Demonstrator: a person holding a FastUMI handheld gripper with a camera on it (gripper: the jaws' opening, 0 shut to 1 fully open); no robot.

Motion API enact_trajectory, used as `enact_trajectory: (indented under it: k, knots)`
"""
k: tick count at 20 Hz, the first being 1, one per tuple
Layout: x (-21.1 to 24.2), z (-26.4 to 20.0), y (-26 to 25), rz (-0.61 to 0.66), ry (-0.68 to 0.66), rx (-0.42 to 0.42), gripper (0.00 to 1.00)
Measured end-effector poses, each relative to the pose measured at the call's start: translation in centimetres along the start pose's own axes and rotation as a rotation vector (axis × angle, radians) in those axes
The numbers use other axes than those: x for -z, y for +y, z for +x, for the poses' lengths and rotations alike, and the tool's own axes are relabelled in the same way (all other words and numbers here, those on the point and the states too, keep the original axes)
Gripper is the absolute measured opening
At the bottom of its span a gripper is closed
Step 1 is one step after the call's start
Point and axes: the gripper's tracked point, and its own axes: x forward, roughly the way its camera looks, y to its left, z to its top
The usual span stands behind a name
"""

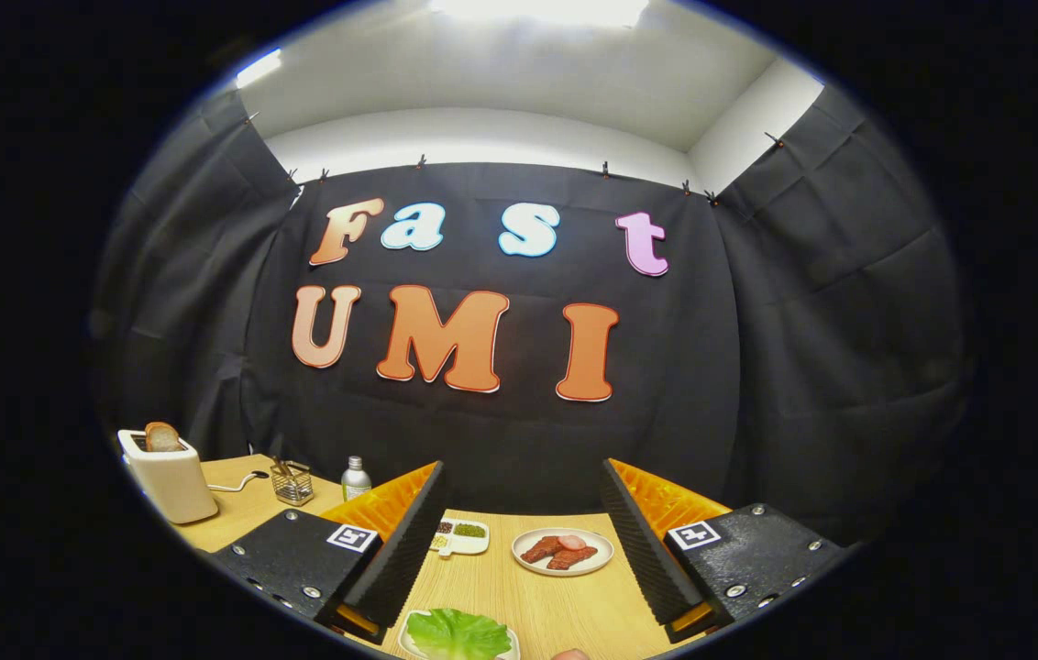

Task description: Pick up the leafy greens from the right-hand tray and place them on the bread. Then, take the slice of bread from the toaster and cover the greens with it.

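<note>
Starting at the far left of the wooden surface, you have the pale toaster standing near the edge, with the slice of bread poking up out of its slot. A cord trails from the toaster toward a small wire basket, and just beyond that stands a little metal bottle with a white cap, close against the dark cloth wall. Moving on, your tongs are held above the surface with the two fingers spread wide apart and nothing between their pads, so they are released and gripping nothing. Framed in the gap between the fingers, a small white divided dish sits just beside the left finger, carrying green and dark bits in its compartments that are too small to name. To the right of it, still between the fingers and nearer the right one, a round plate holds reddish-brown slices of meat. Closest to you, below the fingers and slightly left of the middle, the leafy greens lie on a white tray, untouched and well apart from the toaster.
</note>
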Motion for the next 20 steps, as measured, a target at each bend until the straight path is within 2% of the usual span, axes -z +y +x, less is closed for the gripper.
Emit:
enact_trajectory:
  k: [5,12,20]
  knots:
    - [-0.1,-0.4,-0.5,0.016,0.002,-0.007,0.99]
    - [2.0,-1.1,-0.1,0.0,0.057,-0.038,0.99]
    - [7.9,-0.7,-0.5,-0.02,0.21,-0.047,0.99]
